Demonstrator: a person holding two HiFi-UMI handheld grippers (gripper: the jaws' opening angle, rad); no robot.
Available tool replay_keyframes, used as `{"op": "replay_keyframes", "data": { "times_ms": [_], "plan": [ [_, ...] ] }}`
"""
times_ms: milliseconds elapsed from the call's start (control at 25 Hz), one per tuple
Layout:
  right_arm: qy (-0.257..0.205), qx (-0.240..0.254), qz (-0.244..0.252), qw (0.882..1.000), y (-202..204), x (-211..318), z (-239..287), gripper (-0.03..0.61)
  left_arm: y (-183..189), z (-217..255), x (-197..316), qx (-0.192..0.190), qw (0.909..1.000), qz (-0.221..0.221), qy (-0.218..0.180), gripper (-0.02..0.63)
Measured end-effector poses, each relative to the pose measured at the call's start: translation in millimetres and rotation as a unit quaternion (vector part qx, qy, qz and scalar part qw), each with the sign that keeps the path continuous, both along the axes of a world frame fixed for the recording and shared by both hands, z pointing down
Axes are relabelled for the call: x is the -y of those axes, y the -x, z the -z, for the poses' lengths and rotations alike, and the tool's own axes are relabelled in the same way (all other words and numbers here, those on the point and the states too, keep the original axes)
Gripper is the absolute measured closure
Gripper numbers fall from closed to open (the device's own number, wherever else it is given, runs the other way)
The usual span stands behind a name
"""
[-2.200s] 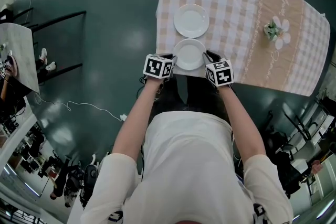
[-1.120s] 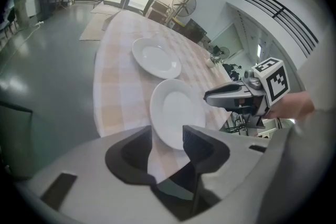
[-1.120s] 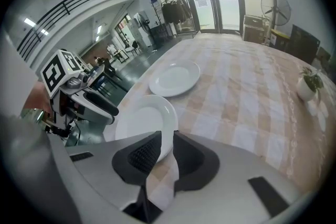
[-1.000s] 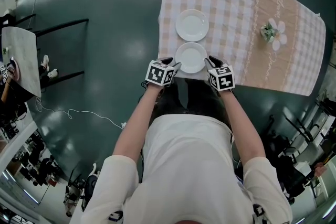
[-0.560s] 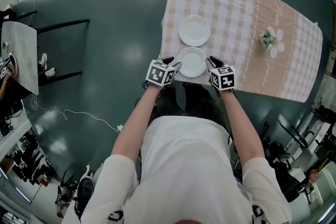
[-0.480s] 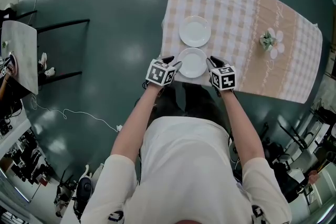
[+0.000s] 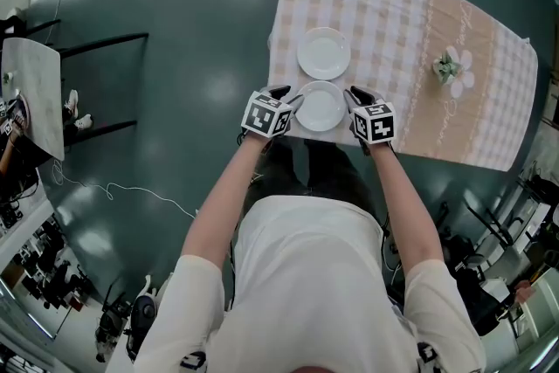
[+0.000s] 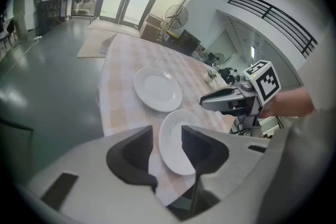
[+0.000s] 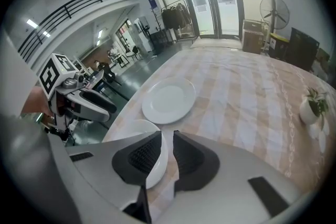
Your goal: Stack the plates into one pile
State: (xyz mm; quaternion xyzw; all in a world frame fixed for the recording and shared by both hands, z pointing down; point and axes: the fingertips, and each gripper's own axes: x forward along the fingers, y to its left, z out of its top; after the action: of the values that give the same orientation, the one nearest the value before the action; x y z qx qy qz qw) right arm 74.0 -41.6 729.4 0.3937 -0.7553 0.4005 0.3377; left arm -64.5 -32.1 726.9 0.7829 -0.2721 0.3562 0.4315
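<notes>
A dark green floor (image 7: pixel 175 13) spreads out to the left of both grippers. Ahead of them stands a table under a beige and white checked cloth (image 7: pixel 393 22), whose near edge hangs just below the jaws. A person in a white top leans over that edge with both arms stretched forward.

Off to the far left of the left gripper (image 7: pixel 288 98), well apart from it, are a second table (image 7: pixel 31 92) and a thin pale cable (image 7: pixel 113 186) trailing across the floor.

Two plain white plates sit on the cloth. The near plate (image 7: pixel 320 107) lies at the table edge between the two grippers, one at each side of it. The far plate (image 7: pixel 323 53) lies flat just beyond the jaw tips, right beside the near plate. Whether their rims touch cannot be told. Nothing stands between the two plates.

In its own view, the left gripper (image 8: pixel 167 136) has its jaws moderately apart, straddling the left rim of the near plate (image 8: pixel 176 139). The right gripper (image 9: pixel 167 139) has its jaws drawn narrow around the opposite rim (image 9: pixel 157 162), with a sliver of cloth showing beside it.

Ahead and well to the right of the right gripper (image 7: pixel 354 97) stands a small potted plant (image 7: pixel 451 65).
</notes>
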Motion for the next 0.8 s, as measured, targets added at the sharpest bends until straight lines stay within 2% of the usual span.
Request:
{"op": "replay_keyframes", "data": {
  "times_ms": [600, 800],
  "plan": [
    [0.020, 0.039, -0.051, 0.998, -6, 33, -11, 0.491, -6, -17, 49, -0.003, 0.9997, 0.020, 0.011, 0.443],
    [0.030, 0.063, -0.099, 0.993, -16, 45, -19, 0.491, -9, -26, 59, -0.012, 0.9991, 0.036, 0.019, 0.443]
  ]
}}
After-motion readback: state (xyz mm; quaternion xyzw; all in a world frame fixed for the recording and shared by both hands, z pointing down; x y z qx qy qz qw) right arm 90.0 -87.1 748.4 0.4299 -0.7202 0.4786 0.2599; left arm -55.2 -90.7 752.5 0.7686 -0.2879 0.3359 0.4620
